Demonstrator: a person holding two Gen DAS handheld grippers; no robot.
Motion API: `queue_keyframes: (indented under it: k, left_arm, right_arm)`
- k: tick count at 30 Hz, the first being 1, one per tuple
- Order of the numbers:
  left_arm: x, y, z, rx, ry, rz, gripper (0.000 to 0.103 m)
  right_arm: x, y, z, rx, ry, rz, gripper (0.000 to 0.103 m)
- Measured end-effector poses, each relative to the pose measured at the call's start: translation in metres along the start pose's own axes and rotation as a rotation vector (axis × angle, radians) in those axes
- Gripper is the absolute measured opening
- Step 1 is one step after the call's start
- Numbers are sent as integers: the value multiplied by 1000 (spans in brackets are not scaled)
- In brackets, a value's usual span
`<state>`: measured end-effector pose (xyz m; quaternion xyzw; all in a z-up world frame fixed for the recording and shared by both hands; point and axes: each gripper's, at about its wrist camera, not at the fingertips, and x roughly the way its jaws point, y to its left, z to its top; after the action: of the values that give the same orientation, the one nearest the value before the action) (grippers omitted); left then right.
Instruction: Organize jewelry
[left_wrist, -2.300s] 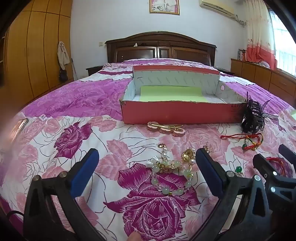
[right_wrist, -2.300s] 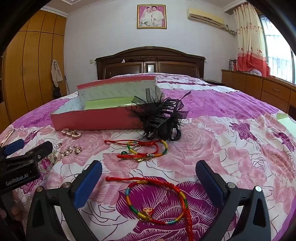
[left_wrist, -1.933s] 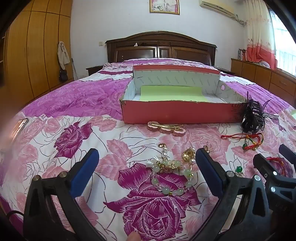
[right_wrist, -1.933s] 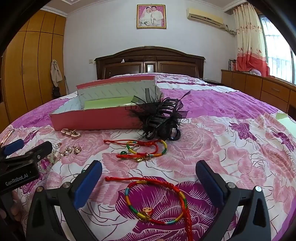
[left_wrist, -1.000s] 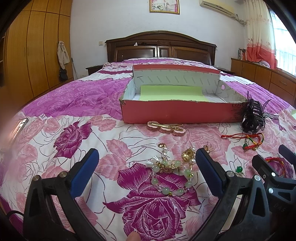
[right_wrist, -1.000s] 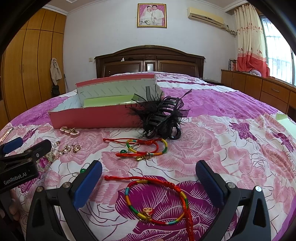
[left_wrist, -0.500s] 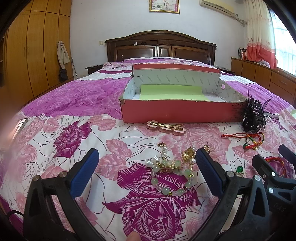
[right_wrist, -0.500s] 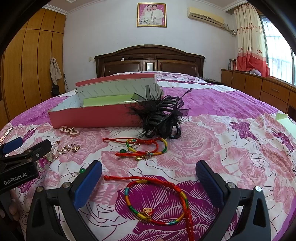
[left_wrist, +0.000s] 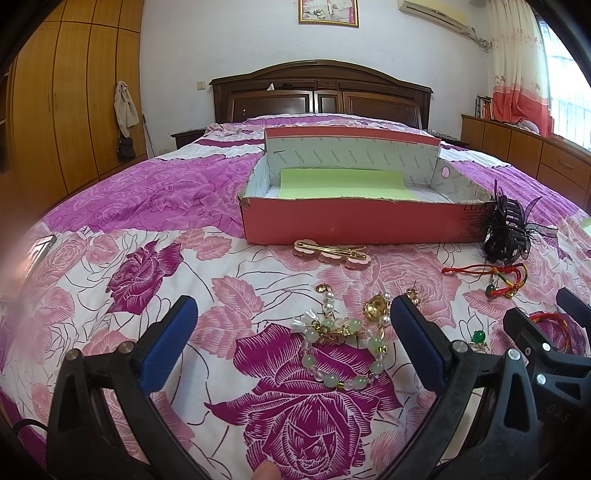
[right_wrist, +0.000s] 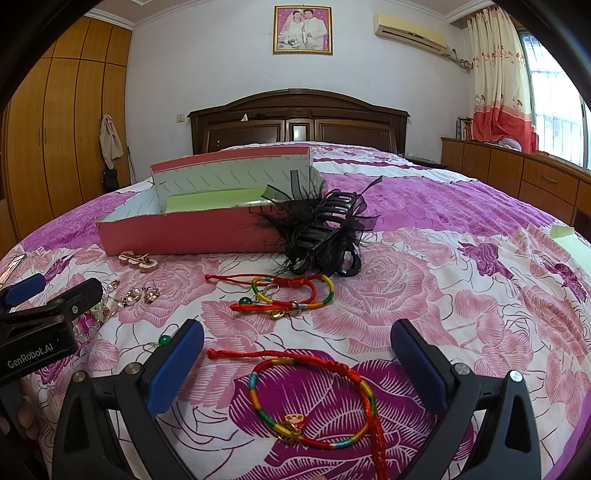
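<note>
A red open box (left_wrist: 354, 225) (right_wrist: 192, 229) with a green sheet inside lies on the flowered bedspread. My left gripper (left_wrist: 293, 321) is open just above a green bead bracelet (left_wrist: 343, 354) with pearl and gold pieces. My right gripper (right_wrist: 297, 345) is open over a red and rainbow cord bracelet (right_wrist: 314, 402). Further off lie a second bundle of cord bracelets (right_wrist: 280, 293) (left_wrist: 498, 277), a black feathered hair claw (right_wrist: 325, 236) (left_wrist: 506, 232) and a pink and gold hair clip (left_wrist: 332, 251) (right_wrist: 138, 260).
A small green bead earring (left_wrist: 479, 336) (right_wrist: 164, 339) lies between the two grippers. A phone (left_wrist: 38, 251) rests near the bed's left edge. Behind stand the dark headboard (left_wrist: 317, 92), wooden wardrobes at left and a low cabinet (left_wrist: 524, 155) under the window at right.
Both grippers have stayed open over their bracelets. The right view has risen a little; nothing on the bed has moved.
</note>
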<state>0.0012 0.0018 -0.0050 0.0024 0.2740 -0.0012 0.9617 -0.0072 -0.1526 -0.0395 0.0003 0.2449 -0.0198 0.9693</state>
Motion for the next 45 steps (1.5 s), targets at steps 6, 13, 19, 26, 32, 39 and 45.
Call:
queue_keyframes:
  k: [6, 13, 19, 26, 32, 39, 45]
  left_arm:
    - [0, 0, 0, 0, 0, 0, 97]
    - [0, 0, 0, 0, 0, 0, 97]
    - [4, 0, 0, 0, 1, 1, 97]
    - [1, -2, 0, 2, 8, -1, 97]
    - [-3, -1, 7, 4, 29, -43, 97]
    - [0, 0, 6, 0, 87, -68, 97]
    - [6, 1, 2, 10, 118, -68, 97]
  right_arm:
    - [0, 0, 0, 0, 0, 0, 103]
    - [0, 0, 0, 0, 0, 0, 103]
    - [0, 0, 0, 1, 0, 0, 103]
    - [-5, -3, 3, 5, -2, 8, 103]
    - [-10, -4, 5, -14, 27, 12, 103]
    - [-10, -14, 3, 13, 74, 57, 101]
    - [-2, -18, -3, 20, 131, 64, 85]
